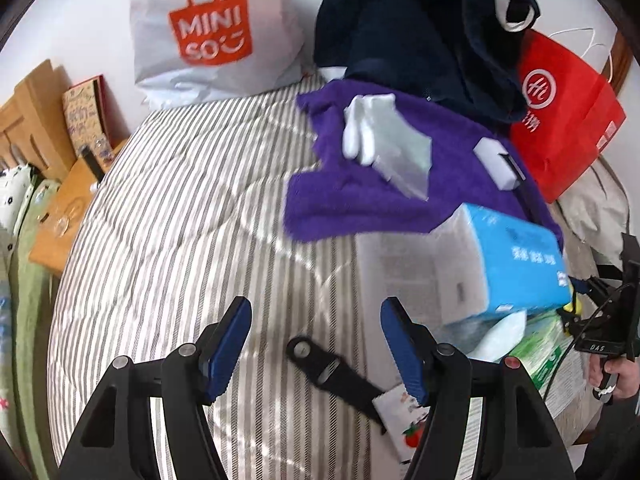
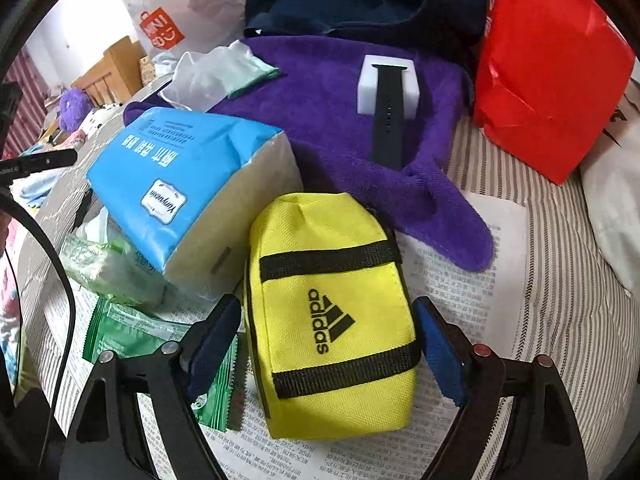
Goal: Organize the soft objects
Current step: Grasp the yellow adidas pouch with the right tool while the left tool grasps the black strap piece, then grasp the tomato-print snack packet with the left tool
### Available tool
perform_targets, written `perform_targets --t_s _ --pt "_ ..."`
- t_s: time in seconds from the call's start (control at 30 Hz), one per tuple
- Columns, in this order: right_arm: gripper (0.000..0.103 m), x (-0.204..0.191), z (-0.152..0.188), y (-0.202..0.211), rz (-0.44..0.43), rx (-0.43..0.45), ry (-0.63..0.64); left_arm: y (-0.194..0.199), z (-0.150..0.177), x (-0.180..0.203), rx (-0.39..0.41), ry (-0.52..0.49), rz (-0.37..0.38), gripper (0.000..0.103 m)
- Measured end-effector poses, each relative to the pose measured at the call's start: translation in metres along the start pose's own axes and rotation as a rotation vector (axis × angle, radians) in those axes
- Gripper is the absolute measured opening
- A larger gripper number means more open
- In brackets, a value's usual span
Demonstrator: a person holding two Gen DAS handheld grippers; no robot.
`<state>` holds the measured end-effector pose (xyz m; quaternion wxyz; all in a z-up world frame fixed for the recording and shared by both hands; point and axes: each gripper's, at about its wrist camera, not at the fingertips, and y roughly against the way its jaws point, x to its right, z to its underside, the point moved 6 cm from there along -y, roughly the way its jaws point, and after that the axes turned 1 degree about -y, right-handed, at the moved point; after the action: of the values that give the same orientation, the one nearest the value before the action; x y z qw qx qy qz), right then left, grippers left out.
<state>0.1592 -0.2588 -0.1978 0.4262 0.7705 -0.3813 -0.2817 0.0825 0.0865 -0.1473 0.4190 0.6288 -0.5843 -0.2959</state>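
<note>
Yellow pouch (image 2: 332, 312) lay between my right fingers (image 2: 440, 352), spread, not yet pressing; left fingers (image 1: 228, 344) released over bare striped bed (image 1: 168, 200); purple towel (image 2: 320, 120), tissue pack (image 2: 188, 184) remained unsorted; task barely begun.

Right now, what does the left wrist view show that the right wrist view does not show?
Only the left wrist view shows the black strap on the striped bedcover. Only the right wrist view shows the yellow pouch between the open jaws of the right gripper. Both show the purple towel, the blue tissue pack and the red bag.
</note>
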Motion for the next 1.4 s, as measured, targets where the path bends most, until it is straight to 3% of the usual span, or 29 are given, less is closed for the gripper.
perform_targets --t_s 0.2,0.43,0.6,0.67,0.73,0.8,0.97,1.0,1.03,1.07,1.13,1.23,1.3,1.37,1.4 --pt "0.074 0.005 0.005 0.006 0.007 0.025 -0.010 -0.009 0.019 -0.009 -0.047 0.033 -0.052 0.065" --pt "0.073 0.014 0.013 0.019 0.006 0.030 -0.060 -0.021 0.047 0.007 -0.100 0.032 -0.057 0.065" --pt "0.073 0.017 0.013 0.030 0.012 0.050 -0.074 -0.029 0.046 0.016 -0.089 -0.002 -0.137 0.065" --pt "0.073 0.018 0.012 0.034 0.013 0.062 -0.076 -0.029 0.042 0.020 -0.076 -0.006 -0.134 0.056" --pt "0.073 0.018 0.012 0.038 0.010 0.069 -0.079 -0.030 0.037 0.024 -0.050 -0.017 -0.124 0.035" --pt "0.073 0.019 0.013 0.041 0.014 0.074 -0.079 -0.031 0.032 0.028 -0.039 -0.018 -0.103 0.029" --pt "0.073 0.022 0.013 0.047 0.017 0.082 -0.086 -0.037 0.019 0.030 -0.026 -0.024 -0.078 0.027" --pt "0.073 0.024 0.013 0.047 0.015 0.084 -0.092 -0.038 0.017 0.031 -0.020 -0.016 -0.061 0.024" --pt "0.073 0.024 0.012 0.048 0.014 0.086 -0.097 -0.038 0.013 0.031 -0.016 -0.013 -0.045 0.013" --pt "0.073 0.025 0.012 0.048 0.014 0.087 -0.100 -0.038 0.009 0.032 -0.008 -0.012 -0.034 0.009" --pt "0.073 0.027 0.010 0.048 0.015 0.084 -0.105 -0.035 0.000 0.035 0.011 -0.010 0.013 0.008" --pt "0.073 0.026 0.010 0.047 0.013 0.081 -0.108 -0.041 -0.007 0.036 -0.018 -0.062 -0.050 0.008" --pt "0.073 0.025 0.010 0.045 0.011 0.075 -0.108 -0.042 -0.005 0.036 -0.039 -0.060 -0.048 0.011" --pt "0.073 0.024 0.011 0.045 0.006 0.075 -0.108 -0.041 0.003 0.036 -0.061 -0.052 -0.036 0.021" --pt "0.073 0.024 0.011 0.044 0.003 0.072 -0.111 -0.039 0.007 0.037 -0.061 -0.059 -0.042 0.032"
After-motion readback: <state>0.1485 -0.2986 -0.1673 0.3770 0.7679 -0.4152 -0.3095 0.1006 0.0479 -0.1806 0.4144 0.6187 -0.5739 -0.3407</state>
